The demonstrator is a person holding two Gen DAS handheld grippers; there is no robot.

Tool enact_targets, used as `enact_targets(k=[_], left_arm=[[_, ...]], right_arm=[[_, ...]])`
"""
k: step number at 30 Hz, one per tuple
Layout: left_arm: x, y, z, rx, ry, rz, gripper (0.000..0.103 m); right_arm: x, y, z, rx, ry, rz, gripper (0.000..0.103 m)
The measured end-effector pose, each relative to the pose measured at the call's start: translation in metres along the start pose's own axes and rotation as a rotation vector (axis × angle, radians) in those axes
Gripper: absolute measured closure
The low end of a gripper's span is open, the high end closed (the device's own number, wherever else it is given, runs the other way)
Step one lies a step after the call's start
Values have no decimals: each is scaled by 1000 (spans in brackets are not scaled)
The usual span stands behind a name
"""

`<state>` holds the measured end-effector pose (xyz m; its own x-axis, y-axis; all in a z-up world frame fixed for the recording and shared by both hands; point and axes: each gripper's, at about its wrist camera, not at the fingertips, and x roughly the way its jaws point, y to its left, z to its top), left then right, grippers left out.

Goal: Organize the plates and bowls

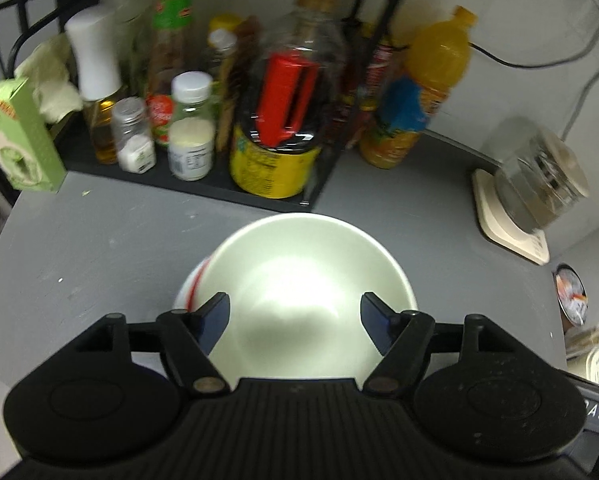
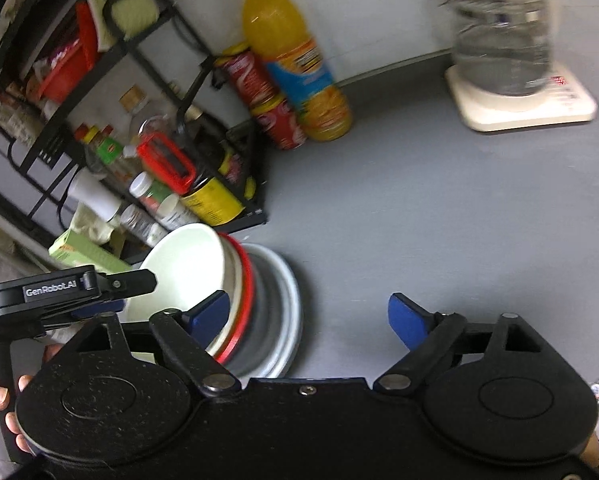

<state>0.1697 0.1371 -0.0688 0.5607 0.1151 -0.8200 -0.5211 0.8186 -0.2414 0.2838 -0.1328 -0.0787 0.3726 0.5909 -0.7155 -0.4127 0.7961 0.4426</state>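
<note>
Stacked dishes are seen on the grey countertop (image 2: 419, 208), just in front of the black condiment rack (image 2: 243, 216): a glossy cream-white ceramic bowl (image 1: 299, 292) is nested on a red-rimmed bowl (image 2: 245, 300), which sits on a wide pale-grey plate (image 2: 287, 304). The left gripper (image 1: 295, 312) is held over the cream bowl with its blue pads spread wide, nothing being gripped. The right gripper (image 2: 309, 316) is likewise released, hovering beside the stack over bare counter. The cream bowl appears to lean toward the rack, so the step would be done well if the bowl were settled level and centred, the rim being nudged gently rather than pinched, and the nearby bottles kept clear.
</note>
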Motion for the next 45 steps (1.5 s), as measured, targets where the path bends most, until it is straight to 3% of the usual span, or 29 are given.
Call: enact_targets(k=[10,21,25,39,45], left_arm=[[-16,-48,-25,116,-45,-41,15],[-32,-98,-68,207,-55,-98,13],[-44,-108,-86,255,-93,-113,13],[-76,-86,-116,330,-168,-199,10],[-90,-74,-126,341,-199,-238,10]], right_arm=[[-58,-46,-31,58,-87,-104,3],[-111,-75,-66,55,-171,-191,0],[-124,-79,-81,42,-200,-226,0],[-163,-72,-122,-41,-260,-336,0],[-174,-66,-130,-44,-271,-341,0]])
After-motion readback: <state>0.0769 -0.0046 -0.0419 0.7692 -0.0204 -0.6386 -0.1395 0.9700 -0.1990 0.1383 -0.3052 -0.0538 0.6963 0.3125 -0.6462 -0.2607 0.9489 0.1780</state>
